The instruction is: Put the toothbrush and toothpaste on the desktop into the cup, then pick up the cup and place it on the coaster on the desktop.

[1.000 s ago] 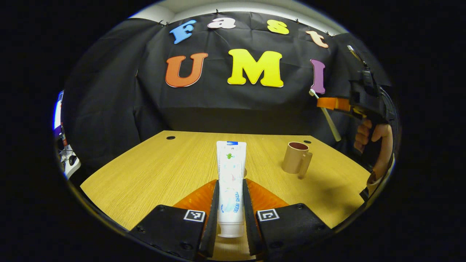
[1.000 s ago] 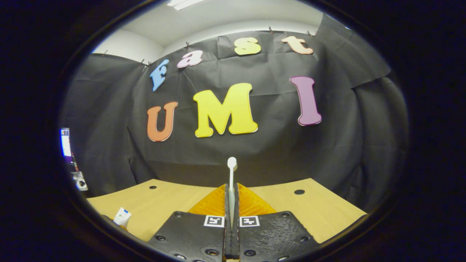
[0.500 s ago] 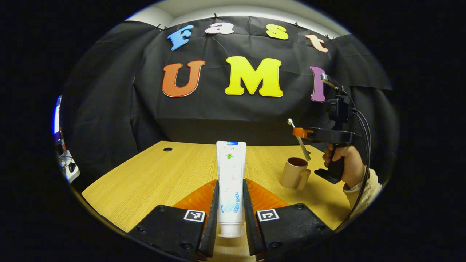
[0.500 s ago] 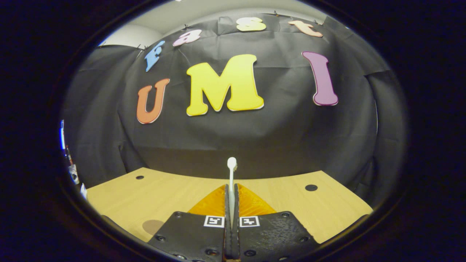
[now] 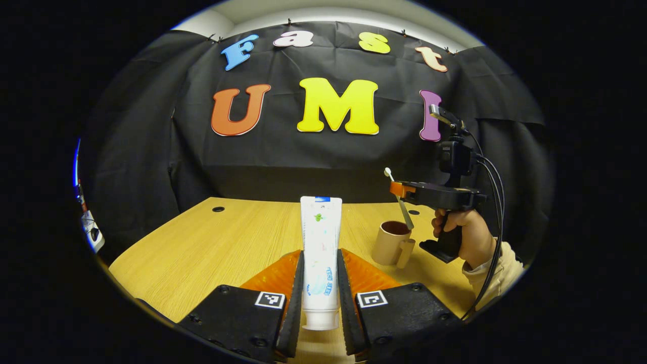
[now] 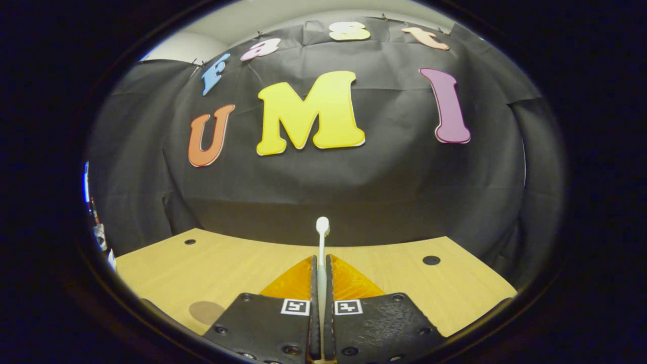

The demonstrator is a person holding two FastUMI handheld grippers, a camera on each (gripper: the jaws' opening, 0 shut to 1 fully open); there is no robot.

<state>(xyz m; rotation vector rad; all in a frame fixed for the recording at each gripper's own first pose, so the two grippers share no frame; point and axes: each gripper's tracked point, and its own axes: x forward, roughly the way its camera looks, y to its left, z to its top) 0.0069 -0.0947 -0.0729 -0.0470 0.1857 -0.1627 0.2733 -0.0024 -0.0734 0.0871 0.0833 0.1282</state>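
Left gripper (image 5: 320,283): I had it clamped on the toothpaste (image 5: 320,253), bottom centre.
Right gripper (image 6: 321,283): closed on the toothbrush (image 6: 322,242); lower tip seemingly over the cup (image 5: 390,243), right of centre.
Coaster (image 6: 206,312): lower left, on the desk (image 6: 252,263).

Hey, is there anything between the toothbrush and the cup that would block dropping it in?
Nothing visible. In the left gripper view the right tongs hold the toothbrush tilted, its lower end just above the cup's open mouth, with only air between. The toothpaste sits in the left tongs, off to the side.
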